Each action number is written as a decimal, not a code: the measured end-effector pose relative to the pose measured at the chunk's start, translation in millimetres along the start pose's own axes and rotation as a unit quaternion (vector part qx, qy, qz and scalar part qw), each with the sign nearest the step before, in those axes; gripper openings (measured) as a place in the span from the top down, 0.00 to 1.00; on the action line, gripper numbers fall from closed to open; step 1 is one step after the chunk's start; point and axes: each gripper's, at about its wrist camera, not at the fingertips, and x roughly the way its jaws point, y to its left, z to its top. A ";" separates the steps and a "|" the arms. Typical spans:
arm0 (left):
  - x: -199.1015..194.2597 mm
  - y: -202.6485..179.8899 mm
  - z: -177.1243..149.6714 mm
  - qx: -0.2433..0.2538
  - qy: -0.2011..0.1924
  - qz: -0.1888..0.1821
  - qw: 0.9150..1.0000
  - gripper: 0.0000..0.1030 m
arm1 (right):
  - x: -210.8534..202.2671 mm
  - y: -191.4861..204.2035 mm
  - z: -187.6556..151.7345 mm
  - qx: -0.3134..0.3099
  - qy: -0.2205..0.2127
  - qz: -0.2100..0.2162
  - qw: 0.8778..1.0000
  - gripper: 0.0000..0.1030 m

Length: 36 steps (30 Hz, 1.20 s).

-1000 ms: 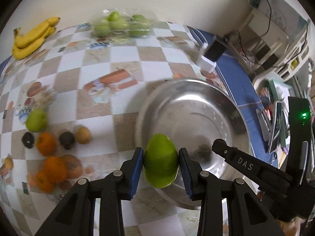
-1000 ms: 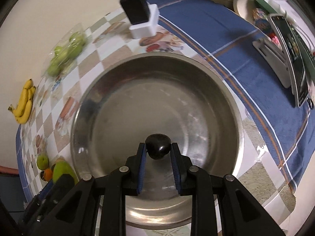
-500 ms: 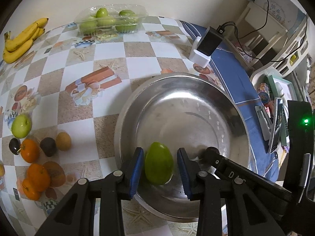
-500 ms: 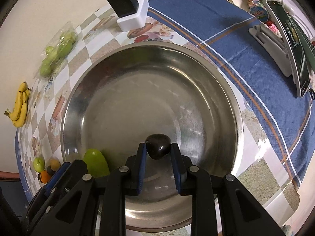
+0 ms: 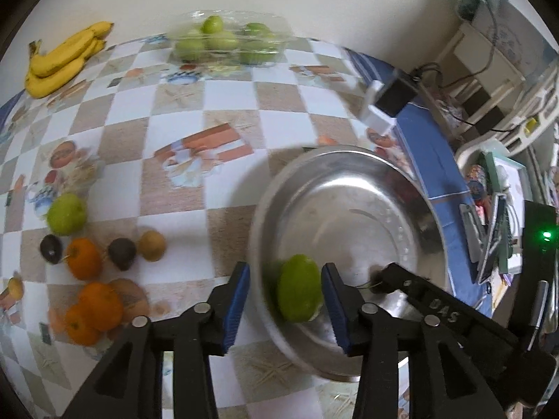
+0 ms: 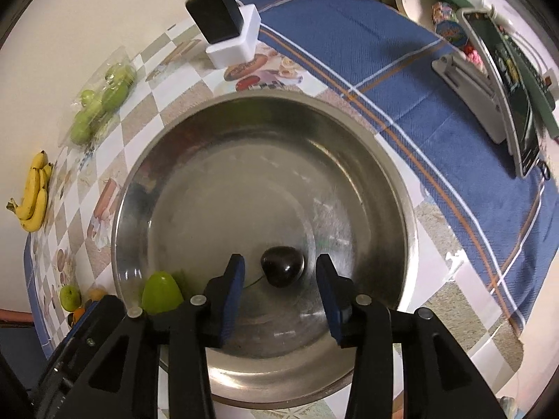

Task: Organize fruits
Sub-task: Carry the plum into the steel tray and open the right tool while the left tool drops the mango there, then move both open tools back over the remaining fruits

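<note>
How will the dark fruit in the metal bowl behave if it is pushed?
The dark fruit looks rounded and glossy, so it may roll and slip. The bowl has sloped, smooth walls, so it would probably settle back toward the middle.

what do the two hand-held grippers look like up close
Both are black plastic: the left hand-held gripper and right hand-held gripper each have two angular fingers with blue pads and silver rivets. The right one's side reads "DAS" beside a green light.
</note>
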 end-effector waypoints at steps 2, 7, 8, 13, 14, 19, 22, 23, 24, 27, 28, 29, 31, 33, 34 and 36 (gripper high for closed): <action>-2.7 7.5 0.3 -0.008 0.003 0.019 1.000 0.48 | -3.0 2.4 -0.3 -0.008 -0.005 -0.001 1.000 0.58; -7.7 30.6 0.2 -0.030 0.011 0.092 0.995 0.30 | -7.2 14.5 -2.9 -0.038 -0.014 -0.013 0.999 0.43; -7.7 34.9 -0.1 -0.033 0.012 0.108 0.994 0.23 | -8.3 16.0 -3.5 -0.043 -0.015 -0.015 0.999 0.41; -1.8 55.3 -3.4 -0.049 0.023 0.157 0.986 0.04 | -9.9 25.3 -4.8 -0.071 -0.028 -0.031 0.997 0.23; -0.5 59.2 -4.7 -0.053 0.026 0.162 0.985 0.02 | -9.6 26.4 -4.5 -0.074 -0.029 -0.032 0.996 0.23; 4.5 68.2 -7.4 -0.061 0.031 0.180 0.981 0.00 | -5.8 29.9 -5.1 -0.089 -0.027 -0.039 0.995 0.09; 6.0 69.8 -7.3 -0.059 0.030 0.185 0.981 0.00 | -5.6 32.3 -5.8 -0.098 -0.029 -0.040 0.994 0.07; 6.6 70.8 -7.7 -0.057 0.029 0.188 0.980 0.00 | -5.2 33.0 -5.9 -0.101 -0.028 -0.041 0.994 0.04; 6.6 71.0 -8.1 -0.057 0.029 0.190 0.980 0.00 | -4.6 33.6 -5.9 -0.103 -0.026 -0.045 0.993 0.00; 6.0 72.6 -7.7 -0.054 0.028 0.194 0.979 0.00 | -5.1 34.3 -6.1 -0.104 -0.028 -0.045 0.993 0.00; 5.2 72.8 -7.4 -0.053 0.026 0.193 0.979 0.00 | -6.0 34.2 -6.0 -0.102 -0.029 -0.041 0.994 0.00; 4.0 72.6 -7.4 -0.052 0.023 0.193 0.980 0.00 | -7.2 34.3 -6.1 -0.100 -0.029 -0.035 0.994 0.00; 0.9 71.4 -6.4 -0.046 0.016 0.192 0.980 0.00 | -10.4 35.7 -6.2 -0.101 -0.032 -0.029 0.994 0.00; -1.6 70.2 -5.0 -0.039 0.012 0.192 0.980 0.00 | -14.7 38.8 -6.6 -0.105 -0.036 -0.017 0.994 0.00; -3.0 69.7 -4.4 -0.035 0.009 0.193 0.981 0.00 | -16.7 40.2 -6.9 -0.106 -0.038 -0.012 0.994 0.00; -6.0 69.0 -3.5 -0.025 0.005 0.198 0.980 0.00 | -19.9 43.7 -7.8 -0.110 -0.042 -0.002 0.993 0.00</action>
